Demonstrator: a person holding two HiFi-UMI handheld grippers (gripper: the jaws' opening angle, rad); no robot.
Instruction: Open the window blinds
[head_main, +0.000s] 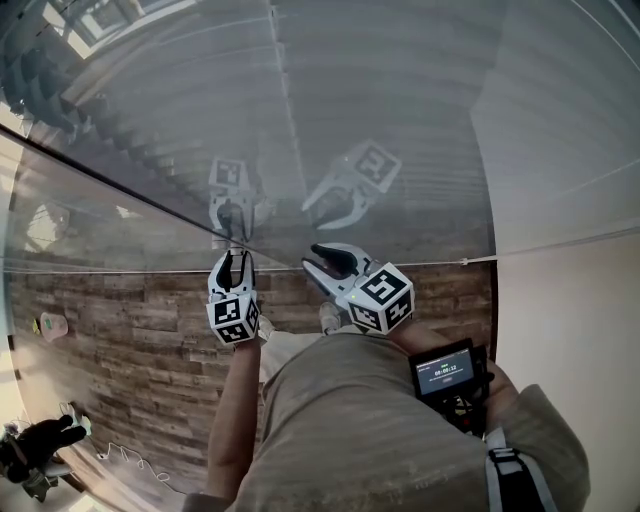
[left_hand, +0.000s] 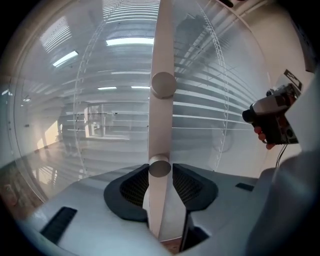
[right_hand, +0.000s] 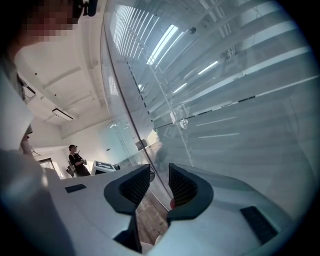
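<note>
Left gripper (left_hand: 160, 176): jaws partly spread. The white wand (left_hand: 162, 125) sits dead centre between the pads and runs on ahead of the tips. Pads look just clear of it on either side, so it's straddled, not clamped. That's my read, the gap is slim. The stance makes sense: the wand is boxed in by the jaw slot, can't swing off, and is lined up for a squeeze and twist.

Blinds (left_hand: 215, 107) are straight ahead of the tips, past the wand and behind the glass (head_main: 100, 225). Slats look near flat with gaps, and a room shows through them off the jaws' left side, so tilt is probably at least partly done.

Right gripper (right_hand: 159, 175): jaws apart, nothing between them, only floor and the pane edge show through the gap. It hangs just right of the left tool, tips toward the same pane, touching nothing. Looks parked out of the way, since one tool is enough for a wand.

Risk: pads slipping on a smooth round wand.
</note>
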